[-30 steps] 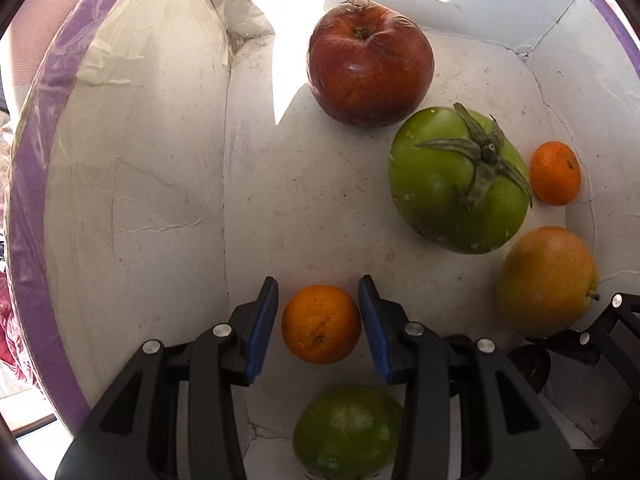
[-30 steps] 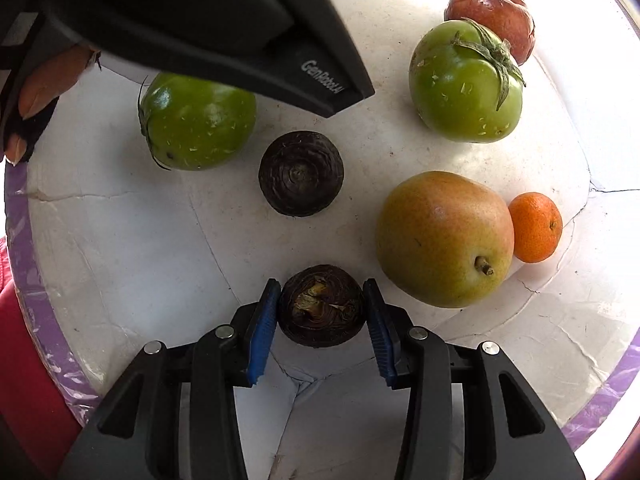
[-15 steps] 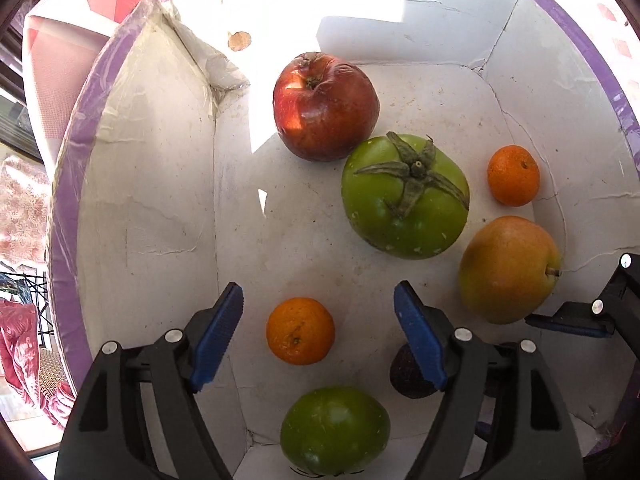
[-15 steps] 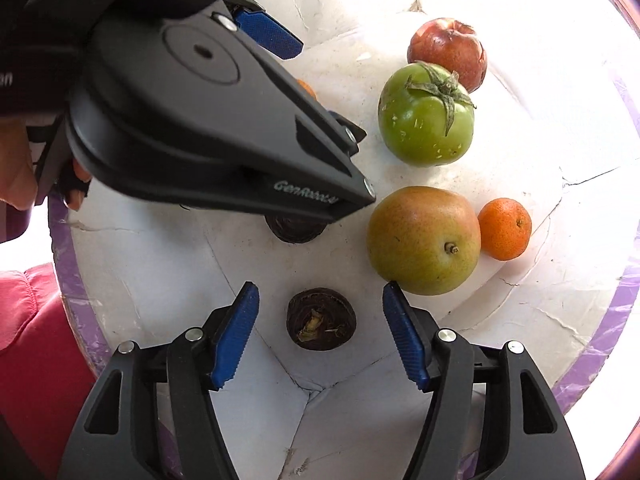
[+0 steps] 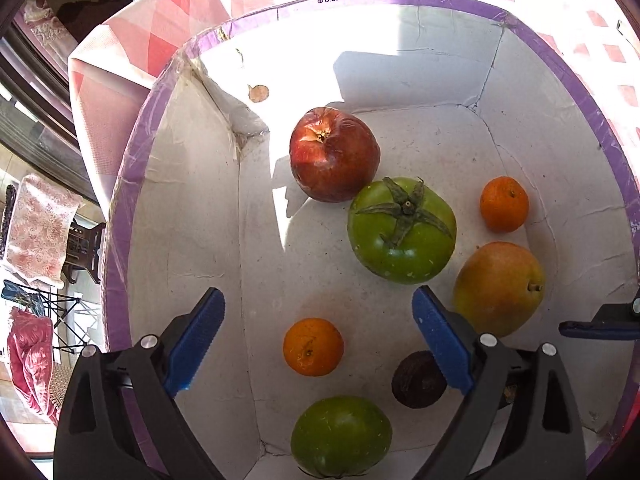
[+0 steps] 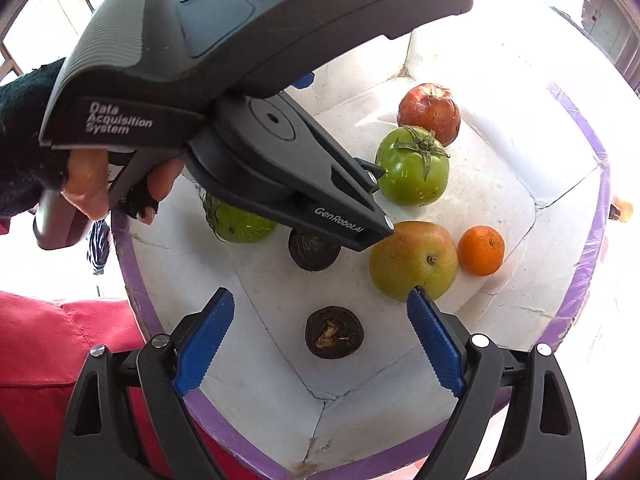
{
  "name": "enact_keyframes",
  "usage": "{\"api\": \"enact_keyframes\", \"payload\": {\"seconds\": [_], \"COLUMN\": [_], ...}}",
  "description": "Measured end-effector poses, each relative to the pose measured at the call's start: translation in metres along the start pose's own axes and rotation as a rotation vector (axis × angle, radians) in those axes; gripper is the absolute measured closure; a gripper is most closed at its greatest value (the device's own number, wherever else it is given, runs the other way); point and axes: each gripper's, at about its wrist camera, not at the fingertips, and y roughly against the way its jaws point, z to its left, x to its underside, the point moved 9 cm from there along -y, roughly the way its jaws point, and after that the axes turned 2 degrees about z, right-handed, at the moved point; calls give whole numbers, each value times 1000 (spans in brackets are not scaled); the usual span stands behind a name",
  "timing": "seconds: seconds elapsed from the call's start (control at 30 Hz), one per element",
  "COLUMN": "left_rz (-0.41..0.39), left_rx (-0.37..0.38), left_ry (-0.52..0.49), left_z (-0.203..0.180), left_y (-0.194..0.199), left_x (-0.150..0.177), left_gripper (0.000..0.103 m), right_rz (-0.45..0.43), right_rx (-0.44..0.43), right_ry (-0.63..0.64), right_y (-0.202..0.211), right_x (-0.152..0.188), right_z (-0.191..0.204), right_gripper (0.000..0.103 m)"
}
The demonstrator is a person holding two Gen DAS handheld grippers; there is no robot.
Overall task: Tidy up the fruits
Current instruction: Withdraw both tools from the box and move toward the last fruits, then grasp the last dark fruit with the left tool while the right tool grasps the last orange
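Looking down through the left wrist camera, the left gripper (image 5: 318, 320) hangs above a white box with a purple rim (image 5: 120, 240), its blue jaws spreading wide and pressing on nothing. A small orange (image 5: 313, 346) sits free on the box floor between the fingers. Below it a green tomato (image 5: 341, 436) is clipped by the lower edge of the view. A dark shrivelled fruit (image 5: 416, 380) is half covered by the right-hand finger, and I cannot say what kind it is. Farther in lie a red apple (image 5: 334, 154) touching a second green tomato with its calyx up (image 5: 401, 230), another orange (image 5: 504, 204) and a pear (image 5: 498, 288). A sliver of the other gripper pokes in at the right edge.

From the right wrist camera, the right gripper (image 6: 320, 336) is likewise opening, nothing pinched; a dark fruit with a torn centre (image 6: 334, 332) rests loose between its fingers. The left gripper's body fills the upper left, held by a hand (image 6: 116, 184) in a dark sleeve, and it hides most of one green tomato and the top of the other dark fruit (image 6: 314, 252). The pear, orange, calyx tomato and apple show clearly beyond. Red cloth (image 6: 60, 344) is cut off at lower left.
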Motion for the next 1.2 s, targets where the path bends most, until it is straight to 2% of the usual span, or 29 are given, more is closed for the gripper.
{"api": "enact_keyframes", "payload": {"seconds": [0.07,0.17,0.23,0.37,0.47,0.57,0.7,0.83,0.97,1.1,1.2], "left_rz": [-1,-20,-28,-62,-121,-196,-256,-246,-224,-213,-212], "left_rx": [1,-1,-5,-32,-45,-19,48,147,234,267,264], "left_ry": [12,59,92,163,220,275,315,308,272,228,212], "left_z": [1,3,16,21,20,11,-17,-66,-129,-181,-209], "left_y": [1,5,-6,7,21,41,56,59,52,36,11], "left_x": [-4,-11,-25,-51,-76,-104,-137,-174,-214,-260,-289], "left_gripper": [8,8,8,8,8,7,5,4,4,4,4], "right_rz": [-43,-168,-254,-382,-445,-438,-355,-289,-263,-257,-264], "right_rx": [-4,-66,-106,-148,-168,-102,11,91,147,190,210], "right_ry": [-16,-111,-197,-412,-583,-704,-771,-799,-825,-855,-866], "right_y": [11,41,60,86,99,89,55,24,7,-1,-4], "right_x": [1,-1,-3,2,18,40,66,92,114,129,136], "right_z": [-3,-20,-42,-110,-168,-222,-275,-317,-353,-388,-408], "right_gripper": [17,17,17,16,16,16,16,16,16,16,16]}}
